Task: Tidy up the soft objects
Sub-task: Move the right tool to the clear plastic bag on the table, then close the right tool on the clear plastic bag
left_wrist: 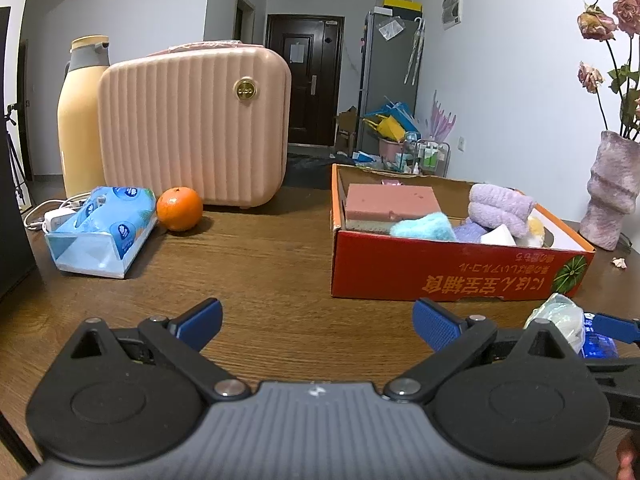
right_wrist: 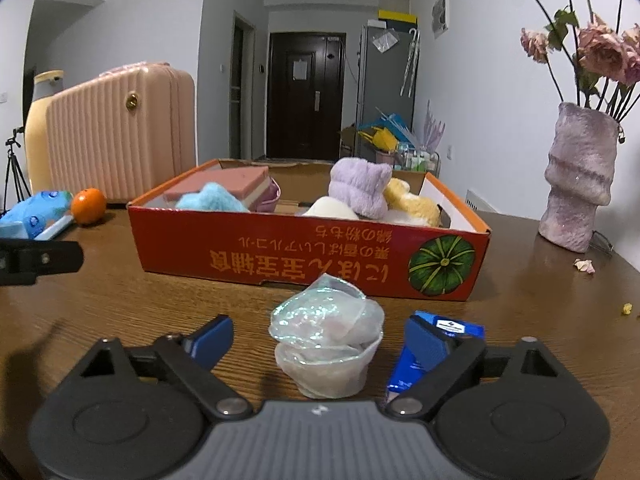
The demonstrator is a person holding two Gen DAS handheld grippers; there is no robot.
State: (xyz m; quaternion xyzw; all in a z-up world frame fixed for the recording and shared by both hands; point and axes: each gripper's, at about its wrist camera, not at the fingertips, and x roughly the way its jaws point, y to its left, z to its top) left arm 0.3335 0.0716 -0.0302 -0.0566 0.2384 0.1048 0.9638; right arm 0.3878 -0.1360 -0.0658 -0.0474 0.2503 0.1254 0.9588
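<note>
Iridescent, crinkled film wraps a soft pale bundle (right_wrist: 326, 338) that sits on the wooden table (right_wrist: 120, 300) between the spread blue pads of the right gripper (right_wrist: 318, 338); the jaws stand wide apart and neither pad touches the bundle. A small blue packet (right_wrist: 440, 344) lies just beside the right-hand pad. Ahead of the bundle stands a red cardboard box (right_wrist: 304, 256) printed with a green pumpkin. Inside it are a pink sponge block (right_wrist: 224, 186), a light-blue fluffy piece (right_wrist: 210, 200), a rolled lilac towel (right_wrist: 360, 184), a yellow plush item (right_wrist: 412, 202) and a white soft item (right_wrist: 330, 208). The left gripper (left_wrist: 318, 322) hovers low over bare table, jaws released and holding nothing, in front of the box's left corner. From the left wrist view, a blue tissue pack (left_wrist: 100, 232) and an orange (left_wrist: 179, 209) lie left of the box, apart from it. Behind them stand a ribbed pink case (left_wrist: 192, 128) and a yellow flask (left_wrist: 78, 120). A lilac vase (right_wrist: 576, 176) with dried roses stands right of the box.
</note>
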